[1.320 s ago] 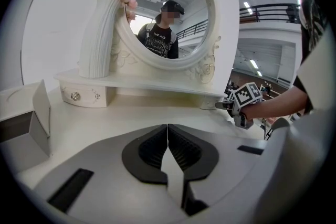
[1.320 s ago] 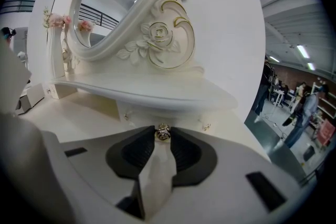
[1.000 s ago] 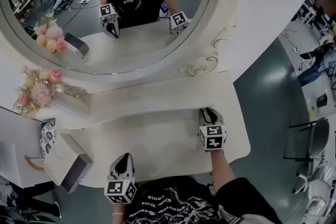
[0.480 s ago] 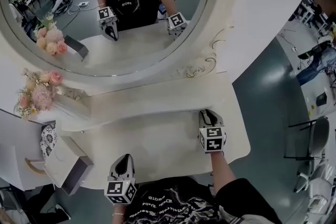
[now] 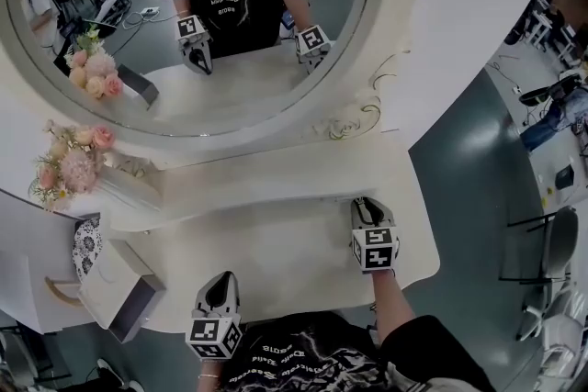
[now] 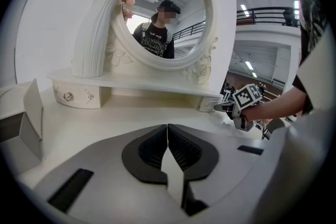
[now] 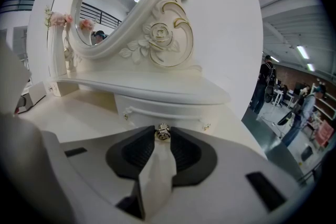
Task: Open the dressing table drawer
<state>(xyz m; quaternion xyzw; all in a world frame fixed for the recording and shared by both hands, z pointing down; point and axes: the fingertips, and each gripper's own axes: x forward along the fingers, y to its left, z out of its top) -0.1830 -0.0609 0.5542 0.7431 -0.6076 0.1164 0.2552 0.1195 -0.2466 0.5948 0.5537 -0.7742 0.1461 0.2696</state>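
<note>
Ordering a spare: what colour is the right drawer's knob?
Shiny silver knob; clearest in right gripper view.

Bright, even indoor light; fisheye edges curve, corners go black.

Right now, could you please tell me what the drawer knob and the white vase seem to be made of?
Drawer knob: probably gold-toned metal holding a clear faceted stone, glass or plastic; it glints.
White vase: likely matte ceramic or plastic; ribbed, no shine.
</note>
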